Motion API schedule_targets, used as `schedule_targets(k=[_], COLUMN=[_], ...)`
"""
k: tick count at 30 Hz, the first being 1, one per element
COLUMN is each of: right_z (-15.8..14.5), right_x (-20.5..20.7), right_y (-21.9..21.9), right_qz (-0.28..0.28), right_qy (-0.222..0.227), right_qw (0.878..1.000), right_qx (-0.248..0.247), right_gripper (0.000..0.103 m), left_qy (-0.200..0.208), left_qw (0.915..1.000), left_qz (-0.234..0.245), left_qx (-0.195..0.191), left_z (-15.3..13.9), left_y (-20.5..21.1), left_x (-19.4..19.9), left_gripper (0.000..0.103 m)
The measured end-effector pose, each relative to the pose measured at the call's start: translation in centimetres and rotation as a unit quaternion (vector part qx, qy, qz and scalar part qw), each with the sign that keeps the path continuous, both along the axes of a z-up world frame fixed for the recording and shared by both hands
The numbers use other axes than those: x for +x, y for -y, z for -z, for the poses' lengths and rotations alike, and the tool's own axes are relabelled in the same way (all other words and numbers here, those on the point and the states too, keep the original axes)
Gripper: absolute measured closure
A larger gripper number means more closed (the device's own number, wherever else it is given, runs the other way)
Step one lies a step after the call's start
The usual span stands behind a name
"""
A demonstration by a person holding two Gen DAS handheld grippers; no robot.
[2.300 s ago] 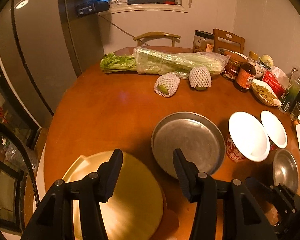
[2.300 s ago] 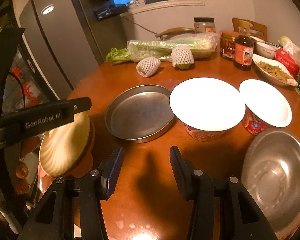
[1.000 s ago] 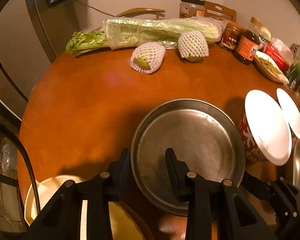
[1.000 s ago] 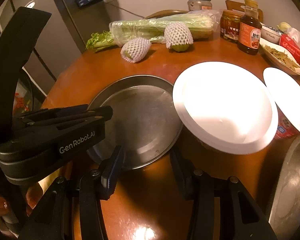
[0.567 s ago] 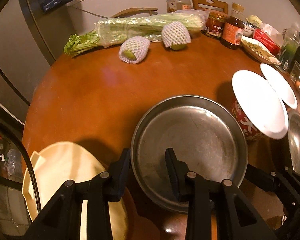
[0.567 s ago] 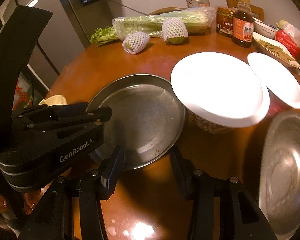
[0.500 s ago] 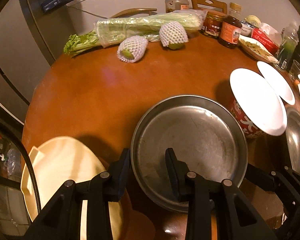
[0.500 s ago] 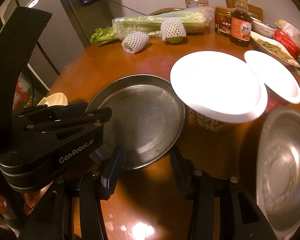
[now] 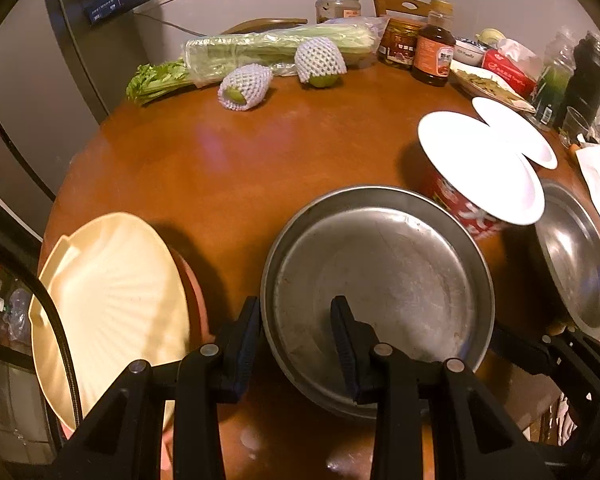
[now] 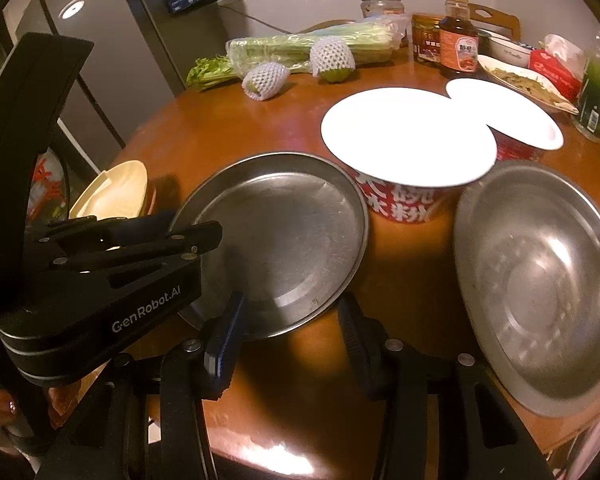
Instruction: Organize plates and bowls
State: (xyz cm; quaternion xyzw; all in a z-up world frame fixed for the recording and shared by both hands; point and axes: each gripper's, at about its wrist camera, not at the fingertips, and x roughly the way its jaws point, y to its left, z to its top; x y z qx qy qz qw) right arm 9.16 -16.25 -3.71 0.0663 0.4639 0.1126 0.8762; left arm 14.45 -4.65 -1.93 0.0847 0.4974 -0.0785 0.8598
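Note:
A round steel pan point(image 9: 380, 280) sits near the table's front edge, also in the right wrist view point(image 10: 276, 236). My left gripper point(image 9: 296, 328) straddles its near rim, one finger outside and one inside; whether the pads press the rim is unclear. A cream shell-shaped plate point(image 9: 108, 296) lies on an orange plate at the left. A second steel plate point(image 10: 540, 280) lies at the right. My right gripper point(image 10: 288, 328) is open and empty, hovering at the pan's near edge.
Two red instant-noodle bowls with white lids point(image 10: 408, 136) point(image 10: 508, 112) stand behind the steel plates. Celery point(image 9: 268, 44), two net-wrapped fruits point(image 9: 244, 88), jars and a sauce bottle point(image 9: 434, 52) line the back. A fridge stands at the left.
My left gripper narrowed, moved from over the cream plate to the steel pan's rim, and stayed there. The view has pulled back slightly. The right gripper stayed open.

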Motion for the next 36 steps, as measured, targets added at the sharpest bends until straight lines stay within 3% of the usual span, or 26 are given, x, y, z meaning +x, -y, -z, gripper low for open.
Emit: schedule_targets(k=[11, 16, 31, 36], right_z=[-0.1, -0.2, -0.1, -0.6], right_x=[-2.3, -2.8, -2.1, -2.3], right_y=[0.8, 1.0, 0.6, 0.6], right_qz=[-0.009, -0.014, -0.016, -0.022], right_qy=[0.013, 0.021, 0.046, 0.058], right_qw=[1.0, 1.0, 0.998, 0.997], right_qx=[-0.002, -0.003, -0.03, -0.035], right_gripper=[0.055, 0.06, 0.064, 0.065], left_qy=[-0.003, 0.003, 0.028, 0.027], left_qw=[0.9997, 0.9989, 0.9977, 0.9962], left_qz=[-0.008, -0.021, -0.032, -0.035], left_qx=[-0.024, -0.043, -0.054, -0.075], left_z=[0.6, 0.6, 0.7, 0.5], left_y=[0.0, -0.5, -1.2, -1.8], left_x=[-2.2, -2.6, -3.1, -3.1], left_gripper=[0.067, 0.067, 0.073, 0.073])
